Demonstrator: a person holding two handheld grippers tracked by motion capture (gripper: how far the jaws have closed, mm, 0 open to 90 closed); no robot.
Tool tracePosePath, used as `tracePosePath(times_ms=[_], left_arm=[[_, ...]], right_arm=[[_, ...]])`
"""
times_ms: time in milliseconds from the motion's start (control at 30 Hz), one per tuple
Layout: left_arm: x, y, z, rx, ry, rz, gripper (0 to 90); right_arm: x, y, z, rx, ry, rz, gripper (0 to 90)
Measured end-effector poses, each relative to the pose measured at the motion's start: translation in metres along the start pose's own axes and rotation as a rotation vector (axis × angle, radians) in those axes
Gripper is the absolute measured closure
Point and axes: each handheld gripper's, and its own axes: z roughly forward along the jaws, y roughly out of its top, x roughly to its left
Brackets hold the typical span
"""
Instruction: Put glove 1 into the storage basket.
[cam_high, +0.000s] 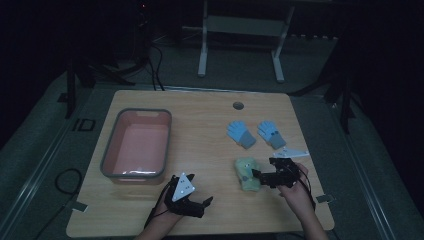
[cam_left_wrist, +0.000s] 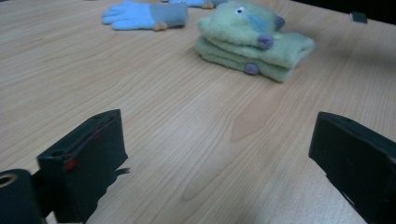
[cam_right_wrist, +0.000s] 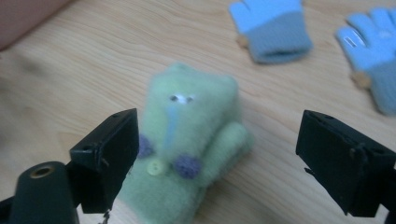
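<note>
A stack of fuzzy green mittens (cam_high: 246, 172) with a face and purple dots lies on the wooden table, right of centre. My right gripper (cam_high: 258, 175) hovers at the stack's right side, pointing left. In the right gripper view its jaws stand wide open (cam_right_wrist: 233, 158) over the green mittens (cam_right_wrist: 187, 135), with the pads off the fabric. My left gripper (cam_high: 206, 201) rests low near the table's front edge, open and empty (cam_left_wrist: 219, 158). In its view the green mittens (cam_left_wrist: 252, 39) lie farther ahead. Two blue gloves (cam_high: 241, 133) (cam_high: 271, 133) lie flat behind the green stack.
A pink bin (cam_high: 137, 145) with a grey rim stands at the left of the table. A round cable hole (cam_high: 238, 105) sits near the far edge. Bare wood lies between the bin and the mittens. A white desk frame (cam_high: 240, 30) stands on the floor beyond.
</note>
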Motion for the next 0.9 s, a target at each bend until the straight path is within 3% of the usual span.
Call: tracePosePath(times_ms=[100,200,333,367,400,433,533,633,767,800,900], left_arm=[[-0.002,0.005,0.001,-0.014,-0.038,0.024,7.3],[-0.007,0.014,0.007,-0.026,-0.057,0.089,10.3],[-0.016,0.032,0.019,-0.043,-0.114,0.177,14.0],[-0.016,0.032,0.019,-0.043,-0.114,0.177,14.3],[-0.023,0.042,0.029,-0.043,-0.144,0.229,14.3],[-0.026,0.046,0.033,-0.042,-0.163,0.252,14.8],[-0.034,0.056,0.048,-0.032,-0.22,0.297,19.1],[-0.037,0.062,0.065,-0.008,-0.271,0.309,23.5],[-0.041,0.064,0.077,-0.002,-0.285,0.356,24.3],[-0.044,0.065,0.085,0.011,-0.289,0.396,24.3],[-0.046,0.064,0.094,0.037,-0.291,0.444,25.3]], right_arm=[[-0.004,0.006,-0.001,-0.005,0.042,0.044,12.6],[-0.007,0.014,0.0,-0.024,0.066,0.049,11.3],[-0.011,0.026,0.006,-0.013,0.105,0.032,13.4],[-0.011,0.026,0.006,-0.013,0.105,0.032,13.4],[-0.012,0.028,0.009,-0.01,0.108,0.031,15.2],[-0.015,0.032,0.016,0.003,0.126,0.027,17.7],[-0.018,0.033,0.027,0.028,0.134,0.037,19.9],[-0.02,0.03,0.037,0.05,0.14,0.041,20.1],[-0.021,0.026,0.044,0.068,0.143,0.043,20.7],[-0.023,0.024,0.046,0.074,0.15,0.047,20.9],[-0.027,0.017,0.055,0.098,0.159,0.057,21.2]])
